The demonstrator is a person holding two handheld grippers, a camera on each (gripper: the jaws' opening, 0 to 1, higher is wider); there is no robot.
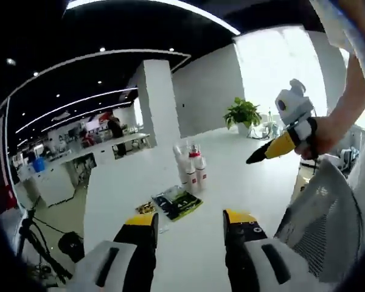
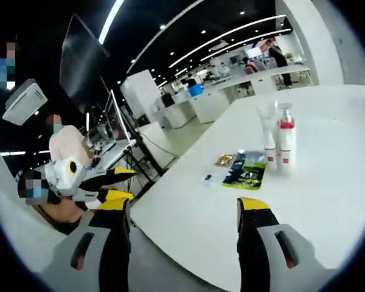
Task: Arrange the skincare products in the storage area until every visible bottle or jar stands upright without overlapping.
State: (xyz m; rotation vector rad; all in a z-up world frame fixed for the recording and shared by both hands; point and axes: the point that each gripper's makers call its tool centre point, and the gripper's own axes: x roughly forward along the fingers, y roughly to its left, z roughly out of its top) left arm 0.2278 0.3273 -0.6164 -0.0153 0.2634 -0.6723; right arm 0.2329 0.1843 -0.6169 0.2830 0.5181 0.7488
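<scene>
Both grippers, left gripper (image 1: pixel 188 228) and right gripper (image 2: pixel 184 213), gape empty at frame bottom. White bottles (image 2: pixel 278 143) stand upright mid-frame beside a green packet (image 2: pixel 246 169) on the table (image 2: pixel 328 201).

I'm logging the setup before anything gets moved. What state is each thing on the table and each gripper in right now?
Bottles: upright, close together on the white table.
Green packet: lying flat beside the bottles.
Small gold item: lying flat, too small to identify.
Left gripper: fingers open, holding nothing.
Right gripper: fingers open, holding nothing.
</scene>
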